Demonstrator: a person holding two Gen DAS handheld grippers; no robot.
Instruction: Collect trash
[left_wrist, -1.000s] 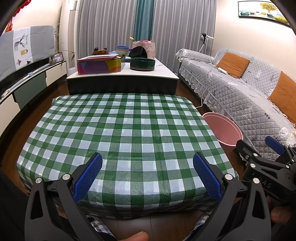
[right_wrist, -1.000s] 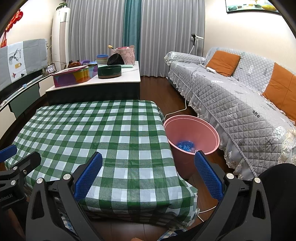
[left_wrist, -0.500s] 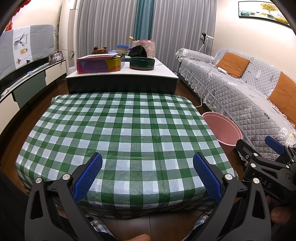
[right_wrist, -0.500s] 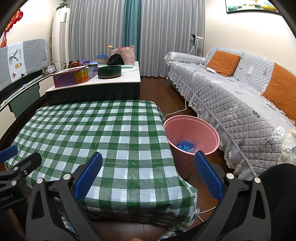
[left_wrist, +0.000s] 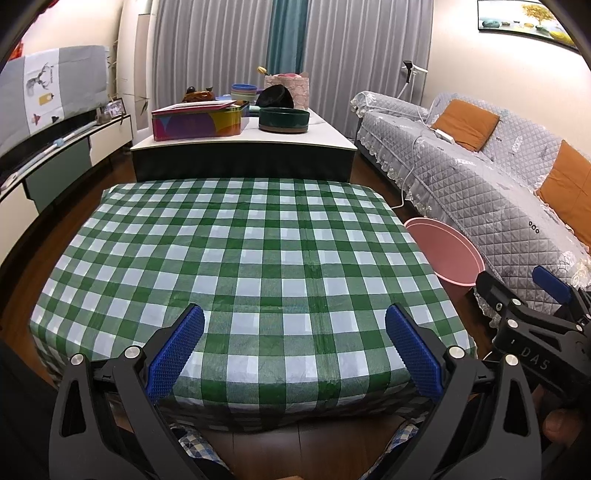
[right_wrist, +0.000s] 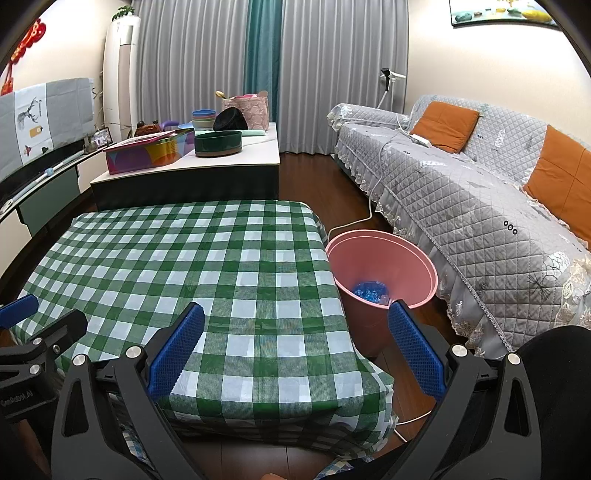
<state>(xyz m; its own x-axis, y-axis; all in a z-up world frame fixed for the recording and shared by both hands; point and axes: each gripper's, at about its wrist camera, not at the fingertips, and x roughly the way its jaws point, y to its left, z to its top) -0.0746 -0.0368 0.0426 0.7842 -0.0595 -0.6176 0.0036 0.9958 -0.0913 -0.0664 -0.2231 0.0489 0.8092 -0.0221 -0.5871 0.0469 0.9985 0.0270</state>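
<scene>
A pink bin (right_wrist: 384, 266) stands on the floor at the right of the low table with the green checked cloth (right_wrist: 207, 266); crumpled blue trash (right_wrist: 369, 291) lies inside it. The bin's rim also shows in the left wrist view (left_wrist: 443, 254). My left gripper (left_wrist: 295, 350) is open and empty, over the table's near edge (left_wrist: 258, 266). My right gripper (right_wrist: 295, 350) is open and empty, near the table's front right corner, short of the bin. No trash shows on the cloth.
A grey quilted sofa (right_wrist: 480, 192) with orange cushions runs along the right. A coffee table (left_wrist: 243, 144) behind holds a colourful box (left_wrist: 199, 122), a dark green bowl (left_wrist: 284, 120) and other items. A white cable (right_wrist: 369, 218) lies on the floor near the bin.
</scene>
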